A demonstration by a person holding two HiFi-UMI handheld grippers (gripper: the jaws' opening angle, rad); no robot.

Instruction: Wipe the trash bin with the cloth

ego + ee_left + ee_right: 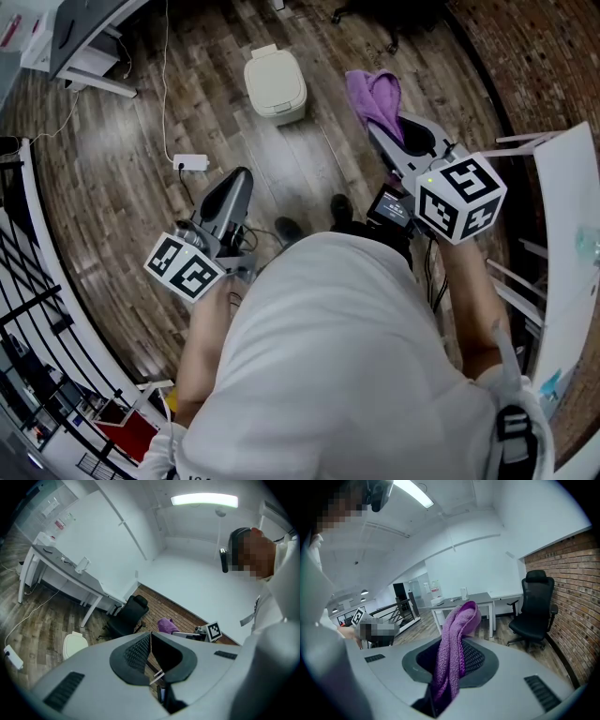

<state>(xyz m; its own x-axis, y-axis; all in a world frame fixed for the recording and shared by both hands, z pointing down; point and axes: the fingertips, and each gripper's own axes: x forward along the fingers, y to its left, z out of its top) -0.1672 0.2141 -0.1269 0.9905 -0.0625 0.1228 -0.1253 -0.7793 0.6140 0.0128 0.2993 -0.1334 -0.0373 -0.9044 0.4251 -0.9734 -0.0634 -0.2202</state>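
Right gripper (390,131) clamping a purple cloth (375,94), left gripper (238,180) with jaws together on nothing, bin (275,84) on the floor (122,159), well apart from both.

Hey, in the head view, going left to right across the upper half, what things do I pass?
power strip → trash bin → purple cloth
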